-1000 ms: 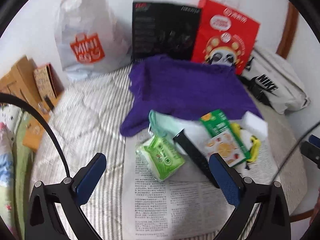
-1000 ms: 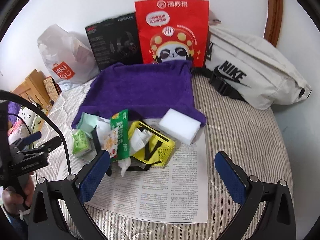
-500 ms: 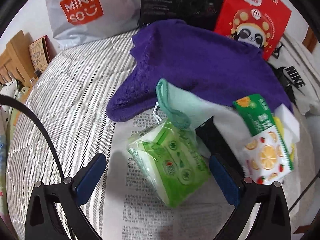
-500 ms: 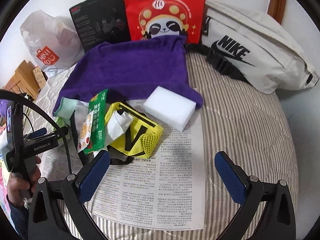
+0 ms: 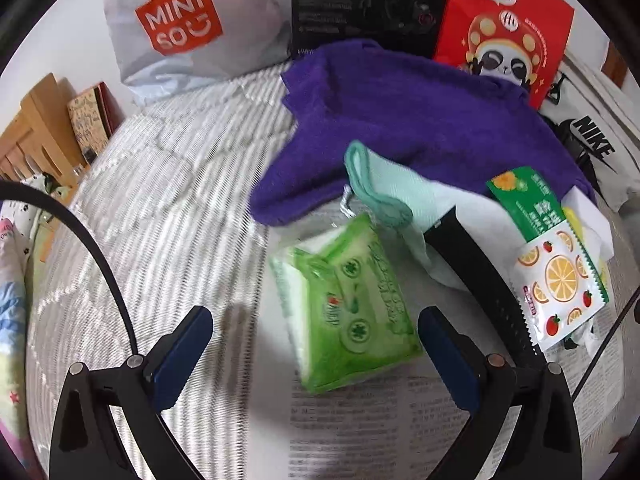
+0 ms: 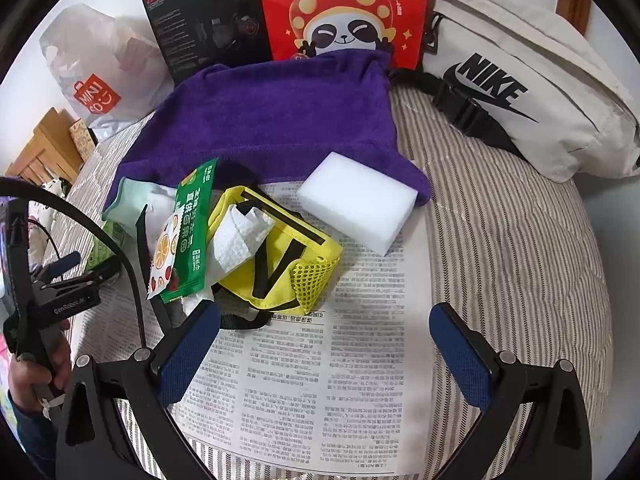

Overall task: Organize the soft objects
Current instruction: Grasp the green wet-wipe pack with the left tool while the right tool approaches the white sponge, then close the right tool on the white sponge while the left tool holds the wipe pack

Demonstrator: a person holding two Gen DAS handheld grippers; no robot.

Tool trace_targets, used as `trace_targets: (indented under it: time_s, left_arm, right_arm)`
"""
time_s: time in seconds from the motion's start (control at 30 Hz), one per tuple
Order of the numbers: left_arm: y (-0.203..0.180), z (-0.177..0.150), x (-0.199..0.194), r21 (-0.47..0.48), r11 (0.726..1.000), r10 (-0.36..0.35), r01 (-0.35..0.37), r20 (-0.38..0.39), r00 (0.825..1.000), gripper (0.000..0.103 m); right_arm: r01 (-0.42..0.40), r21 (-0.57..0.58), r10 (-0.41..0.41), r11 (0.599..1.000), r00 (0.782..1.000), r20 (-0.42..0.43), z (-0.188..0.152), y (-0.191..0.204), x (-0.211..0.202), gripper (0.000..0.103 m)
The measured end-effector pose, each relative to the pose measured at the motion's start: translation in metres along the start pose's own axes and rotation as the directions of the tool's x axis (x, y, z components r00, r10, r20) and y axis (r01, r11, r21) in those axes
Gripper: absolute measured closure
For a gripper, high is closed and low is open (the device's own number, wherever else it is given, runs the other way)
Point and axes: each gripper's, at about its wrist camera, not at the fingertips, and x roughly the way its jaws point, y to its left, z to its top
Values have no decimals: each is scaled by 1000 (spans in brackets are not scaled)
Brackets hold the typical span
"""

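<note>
The left gripper (image 5: 314, 350) hung with jaws spread around the green tissue pack (image 5: 346, 302) at frame centre; the right gripper (image 6: 324, 344) gaped over the newspaper (image 6: 320, 380), grasping nothing.

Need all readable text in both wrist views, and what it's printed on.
"MINISO": white plastic bag
"NIKE": beige waist bag
"HECATE": black box
"Hi": red panda bag; its Chinese lines are unclear
Newspaper, green snack packet, tissue pack: unreadable
</note>
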Motion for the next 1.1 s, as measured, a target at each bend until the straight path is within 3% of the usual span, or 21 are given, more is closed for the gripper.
trace_targets:
  time_s: [0.07,0.2,0.37,0.7,0.9,1.1]
  left_arm:
    - [-4,-1,6,-9,1000,12,-13,-9,1000,1]
    - [3,-3,2,-44,999,0,2,46,999,16]
    - [10,-1,-1,-49,998,-32,35,75,997,46]
    - [9,-8,-2,-23,999,-43,48,171,984,47]
    - [11,-8,-2,-21,998,-47,51,174,984,47]
    - [7,-9,-2,-7,999,-39,41,169,985,46]
  right_arm:
    - [-3,-6,3,1000,1000,-5,0,2,2,0]
    - [3,-19,-3,1000,1000,-1,0,3,0,0]
    - [10,-11,-10,1000,1000,2,1,-1,1,0]
    - [26,70,-28,997,999,30,10,-25,10,0]
    - [20,71,-25,997,997,67,30,-34,32,0]
    - [25,40,-26,999,999,27,44,-42,69,0]
